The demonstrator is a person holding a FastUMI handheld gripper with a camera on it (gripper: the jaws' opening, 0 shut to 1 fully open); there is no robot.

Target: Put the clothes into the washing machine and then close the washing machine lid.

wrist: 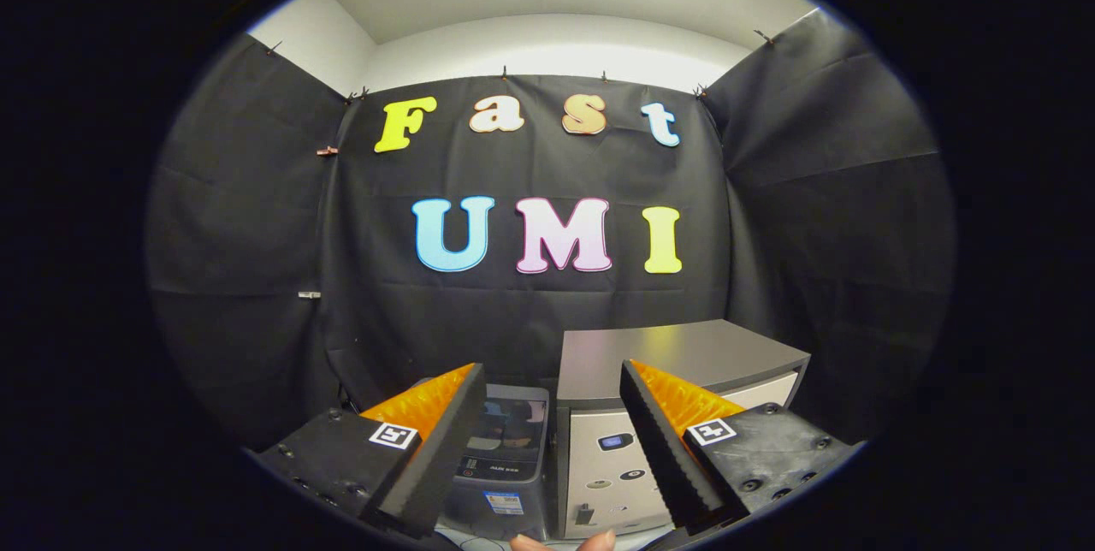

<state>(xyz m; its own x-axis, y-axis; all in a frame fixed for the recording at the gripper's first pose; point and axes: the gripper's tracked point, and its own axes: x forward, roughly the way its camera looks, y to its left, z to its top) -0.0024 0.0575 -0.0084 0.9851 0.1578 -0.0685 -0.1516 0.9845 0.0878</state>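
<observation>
My gripper (552,380) is open, its two fingers spread wide with nothing between them. Beyond the gap stands a small dark washing machine (500,457) with a translucent lid (511,424) lying shut over dim coloured shapes inside. The left finger (436,448) covers the machine's left side. No clothes are visible outside the machine.
A grey cabinet (676,354) with a pale front panel (612,470) stands right beside the washing machine, partly behind the right finger. Fingertips of a person's hand (565,542) show just below the gap. Black cloth walls close the booth on three sides.
</observation>
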